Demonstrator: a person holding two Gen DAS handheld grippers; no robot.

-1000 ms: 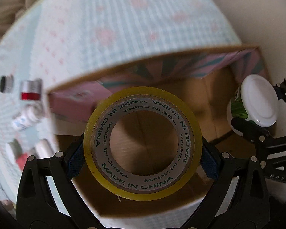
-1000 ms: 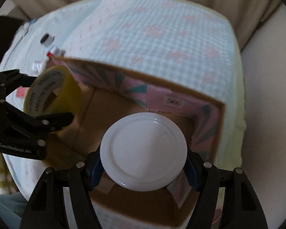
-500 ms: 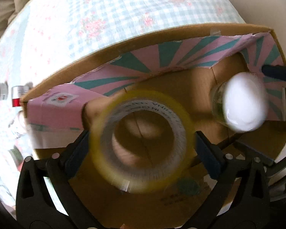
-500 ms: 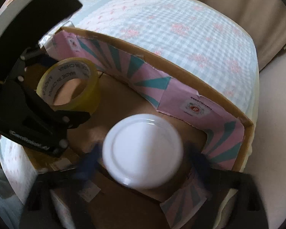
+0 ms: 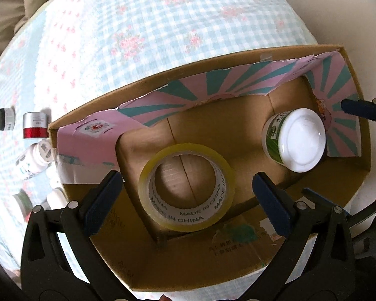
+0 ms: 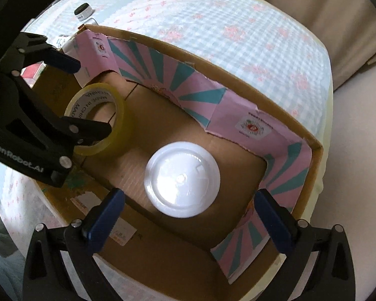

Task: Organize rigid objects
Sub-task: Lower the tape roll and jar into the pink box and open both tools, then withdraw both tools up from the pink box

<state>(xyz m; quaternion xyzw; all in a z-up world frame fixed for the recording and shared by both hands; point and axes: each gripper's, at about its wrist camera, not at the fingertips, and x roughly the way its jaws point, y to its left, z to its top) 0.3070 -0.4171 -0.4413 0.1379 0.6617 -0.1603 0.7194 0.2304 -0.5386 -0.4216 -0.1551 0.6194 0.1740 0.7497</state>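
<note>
A roll of yellowish clear tape (image 5: 187, 187) lies flat on the floor of an open cardboard box (image 5: 238, 57). My left gripper (image 5: 187, 193) hangs over it, open, pads well clear of the roll. A white-lidded jar with a green label (image 5: 297, 140) stands upright on the box floor, toward the right. In the right wrist view the jar (image 6: 181, 179) sits below my right gripper (image 6: 188, 212), which is open and not touching it. The tape (image 6: 97, 119) and the left gripper (image 6: 82, 95) show at the left of that view.
The box (image 6: 310, 140) has pink and teal striped lining on its inner walls. It rests on a blue checked floral cloth (image 5: 163, 25). Left of the box lie a red and silver jar (image 5: 35, 125), a small dark jar (image 5: 5, 119) and white bottles (image 5: 33, 160).
Both grippers opened and let go: the tape roll and the white-lidded jar dropped from between the pads to the box floor. Both views now look deeper into the box.
</note>
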